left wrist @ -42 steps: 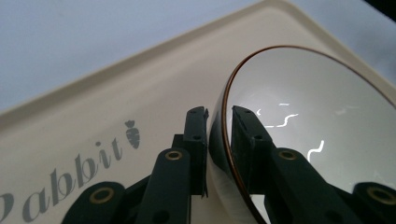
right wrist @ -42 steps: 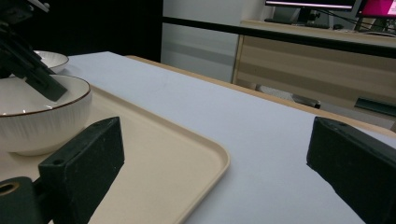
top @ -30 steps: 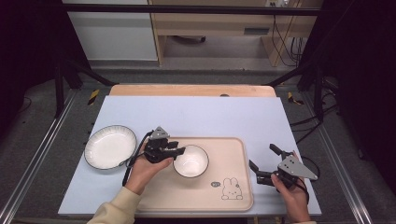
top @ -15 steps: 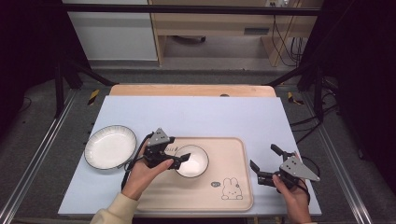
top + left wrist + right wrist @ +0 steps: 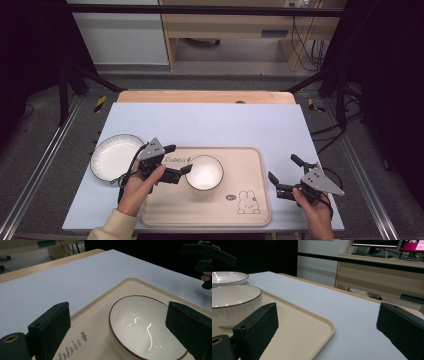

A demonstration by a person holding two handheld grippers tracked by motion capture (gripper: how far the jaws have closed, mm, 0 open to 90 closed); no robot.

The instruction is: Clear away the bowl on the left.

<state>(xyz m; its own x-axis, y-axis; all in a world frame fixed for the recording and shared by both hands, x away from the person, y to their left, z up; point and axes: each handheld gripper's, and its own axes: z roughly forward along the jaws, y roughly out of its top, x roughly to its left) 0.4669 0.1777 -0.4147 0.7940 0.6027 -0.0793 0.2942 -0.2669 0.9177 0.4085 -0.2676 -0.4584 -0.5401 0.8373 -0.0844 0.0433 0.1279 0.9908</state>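
High view: left gripper (image 5: 181, 159) beside bowl (image 5: 204, 172)

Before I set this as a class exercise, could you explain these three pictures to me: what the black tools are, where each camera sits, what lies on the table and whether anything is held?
A person sits at a table and holds a hand tool with two black jaws in each hand: the left gripper and the right gripper. The high view looks down from above the person's side. The other two pictures come from small cameras riding on each gripper, looking out between its own jaws.

On the table lies a pale blue mat. On it sit a cream tray with a rabbit drawing and, left of the tray, a white plate. A white bowl with a brown rim stands on the tray.

Nothing is held. The left gripper's jaws have just been opening and now stand wide beside the bowl, apart from it. The right gripper's jaws are open too, right of the tray.
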